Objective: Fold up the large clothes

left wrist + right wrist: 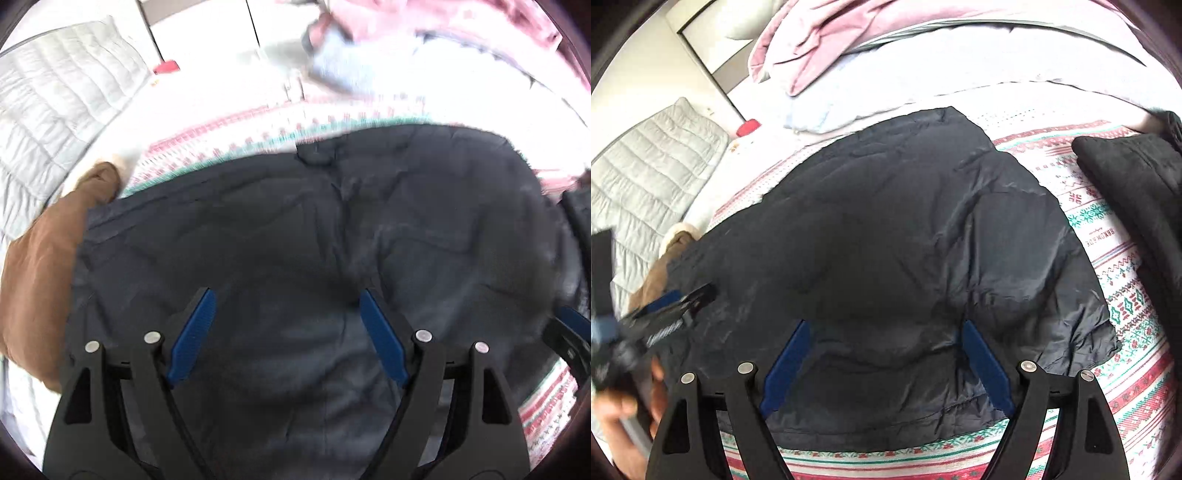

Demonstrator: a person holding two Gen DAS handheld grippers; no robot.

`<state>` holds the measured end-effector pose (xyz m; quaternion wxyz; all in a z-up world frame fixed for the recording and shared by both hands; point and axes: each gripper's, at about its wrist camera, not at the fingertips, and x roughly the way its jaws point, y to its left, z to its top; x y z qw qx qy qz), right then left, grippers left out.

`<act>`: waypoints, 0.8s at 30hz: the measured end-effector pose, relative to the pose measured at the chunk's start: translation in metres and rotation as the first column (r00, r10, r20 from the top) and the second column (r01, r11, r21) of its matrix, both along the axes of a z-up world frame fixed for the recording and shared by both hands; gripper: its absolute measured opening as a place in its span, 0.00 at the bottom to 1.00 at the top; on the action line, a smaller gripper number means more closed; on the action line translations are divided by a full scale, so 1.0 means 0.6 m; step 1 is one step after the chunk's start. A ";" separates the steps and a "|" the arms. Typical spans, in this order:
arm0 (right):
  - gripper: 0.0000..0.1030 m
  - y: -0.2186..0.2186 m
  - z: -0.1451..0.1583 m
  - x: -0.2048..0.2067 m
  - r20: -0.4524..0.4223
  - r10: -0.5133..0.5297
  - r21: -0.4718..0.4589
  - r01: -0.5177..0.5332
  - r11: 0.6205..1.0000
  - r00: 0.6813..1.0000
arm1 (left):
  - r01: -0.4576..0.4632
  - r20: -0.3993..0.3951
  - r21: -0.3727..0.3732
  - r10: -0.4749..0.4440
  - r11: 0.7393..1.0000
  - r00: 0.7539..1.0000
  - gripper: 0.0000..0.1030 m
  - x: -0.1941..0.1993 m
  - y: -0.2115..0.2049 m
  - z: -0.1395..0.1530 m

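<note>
1. One dark navy puffer jacket (897, 266) lies spread flat across the middle of the bed, filling the centre of both wrist views.
2. Two grippers show. The right gripper (886, 328) hangs over the jacket's near hem at 6 o'clock, its blue pads spread wide with nothing clamped between them. The left gripper (286, 295) hovers over the jacket's middle, likewise released and empty; in the right wrist view it appears blurred at 8 o'clock.
3. One brown garment (40, 280) sits at 9 o'clock in the left view, touching the jacket's edge and partly under it.
4. One black garment (1137, 192) lies at 2 o'clock in the right view, apart from the jacket.
5. One pink blanket (820, 40) is heaped at 12 o'clock, with a pale blue duvet (960, 77) just beneath it.
6. One grey quilted pad (653, 173) lies at 10 o'clock beside the bed, and a small red object (748, 127) sits near it.
7. Writing: a small line of printed letters runs along the bedspread at 3 o'clock, too small to read.
8. Surface: a white bedspread (1115, 295) banded with red and green snowflake patterns covers the bed. The room is brightly lit with pale walls.
</note>
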<state>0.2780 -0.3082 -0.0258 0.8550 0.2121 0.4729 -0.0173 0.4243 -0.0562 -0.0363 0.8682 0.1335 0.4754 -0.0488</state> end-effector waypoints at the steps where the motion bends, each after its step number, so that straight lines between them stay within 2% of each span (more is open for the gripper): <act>1: 0.83 -0.002 -0.006 0.003 -0.015 0.000 -0.002 0.000 1.000 1.000 | -0.003 -0.020 0.018 0.003 1.000 1.000 0.79 0.013 -0.004 -0.012; 4: 0.84 0.004 -0.023 0.019 -0.067 0.011 -0.007 -0.011 1.000 0.998 | -0.001 -0.025 0.055 0.002 0.998 1.000 0.85 0.022 -0.011 -0.046; 9: 0.89 0.019 -0.035 0.027 -0.108 0.034 -0.041 -0.039 0.998 0.994 | 0.002 -0.037 0.071 0.001 0.997 0.999 0.86 0.017 -0.011 -0.060; 12: 0.89 0.016 -0.034 0.035 -0.112 0.026 -0.027 -0.029 0.999 0.993 | -0.004 -0.086 0.044 0.007 0.999 0.996 0.85 0.041 -0.007 -0.043; 16: 0.89 0.000 -0.034 0.031 -0.107 0.007 0.016 -0.006 1.000 0.994 | -0.041 -0.027 0.041 0.042 0.998 0.999 0.85 0.077 -0.006 -0.001; 18: 0.89 -0.006 -0.035 0.029 -0.105 -0.001 0.035 0.005 0.999 0.994 | -0.049 -0.041 0.021 0.050 0.999 0.998 0.85 0.103 -0.009 0.005; 20: 0.89 -0.011 -0.035 0.026 -0.105 -0.004 0.042 0.009 0.999 0.995 | -0.061 -0.077 0.005 0.061 0.998 0.995 0.85 0.126 -0.013 -0.003; 24: 0.89 -0.011 -0.038 0.021 -0.103 0.000 0.043 0.005 0.999 0.995 | -0.116 -0.148 0.016 0.117 0.993 0.982 0.86 0.159 -0.011 -0.061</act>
